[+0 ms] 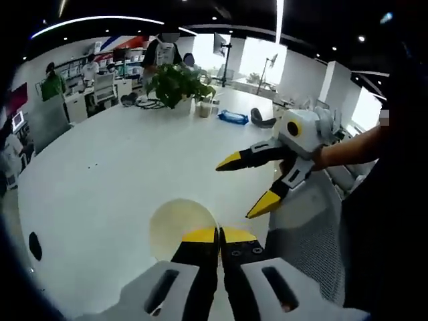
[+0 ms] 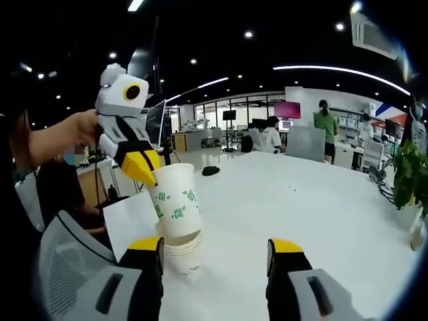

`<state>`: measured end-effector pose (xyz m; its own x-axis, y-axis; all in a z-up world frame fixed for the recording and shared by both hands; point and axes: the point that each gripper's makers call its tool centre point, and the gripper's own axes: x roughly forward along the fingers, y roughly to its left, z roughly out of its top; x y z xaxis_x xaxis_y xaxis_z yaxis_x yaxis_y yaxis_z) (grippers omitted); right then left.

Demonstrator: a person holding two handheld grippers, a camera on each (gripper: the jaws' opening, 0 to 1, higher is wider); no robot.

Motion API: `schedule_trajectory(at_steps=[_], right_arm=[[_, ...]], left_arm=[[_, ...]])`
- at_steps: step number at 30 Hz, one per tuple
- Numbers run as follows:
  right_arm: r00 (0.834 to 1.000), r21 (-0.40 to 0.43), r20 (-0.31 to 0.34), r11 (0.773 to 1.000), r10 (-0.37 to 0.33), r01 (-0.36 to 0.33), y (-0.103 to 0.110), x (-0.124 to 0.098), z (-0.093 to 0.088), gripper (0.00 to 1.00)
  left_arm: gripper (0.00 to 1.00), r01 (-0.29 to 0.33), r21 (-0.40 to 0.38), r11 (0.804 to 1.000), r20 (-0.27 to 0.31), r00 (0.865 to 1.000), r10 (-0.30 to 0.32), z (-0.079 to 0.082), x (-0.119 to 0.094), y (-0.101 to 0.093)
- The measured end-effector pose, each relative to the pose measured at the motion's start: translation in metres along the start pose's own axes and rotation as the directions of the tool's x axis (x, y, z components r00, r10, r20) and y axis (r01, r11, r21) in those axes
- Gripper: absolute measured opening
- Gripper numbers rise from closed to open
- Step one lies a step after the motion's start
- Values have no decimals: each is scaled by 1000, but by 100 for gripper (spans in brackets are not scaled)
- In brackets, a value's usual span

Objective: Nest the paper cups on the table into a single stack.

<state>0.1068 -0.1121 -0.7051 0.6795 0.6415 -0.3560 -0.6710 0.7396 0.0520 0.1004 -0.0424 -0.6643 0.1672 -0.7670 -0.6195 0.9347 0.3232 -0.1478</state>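
Left tool pinched your cup, half-seated in the stack at lower left. Your right tool stood spread, empty. Nesting looked nearly finished.

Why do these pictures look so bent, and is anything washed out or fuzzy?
Both come from fisheye lenses. In the left gripper view the table edge bows and the windows blow out white. In the right gripper view the ceiling light strip curves, while the cup stays fairly sharp.

White table bears plant, blue packet, perhaps cables.
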Motion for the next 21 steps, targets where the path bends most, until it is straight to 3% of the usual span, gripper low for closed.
schedule_trajectory(at_steps=[6,9,21], right_arm=[[1000,1,-2,1000,1,-1,0,0,-2,62],[1000,0,-5,1000,3,-3,1,0,-3,62],[1000,4,-13,1000,-1,1,1,-1,-6,61]], left_arm=[[0,-6,75,997,-66,998,11,-9,10,-4],[0,-13,140,990,-134,990,32,-21,17,-2],[0,-3,222,975,-229,972,55,-41,40,-4]])
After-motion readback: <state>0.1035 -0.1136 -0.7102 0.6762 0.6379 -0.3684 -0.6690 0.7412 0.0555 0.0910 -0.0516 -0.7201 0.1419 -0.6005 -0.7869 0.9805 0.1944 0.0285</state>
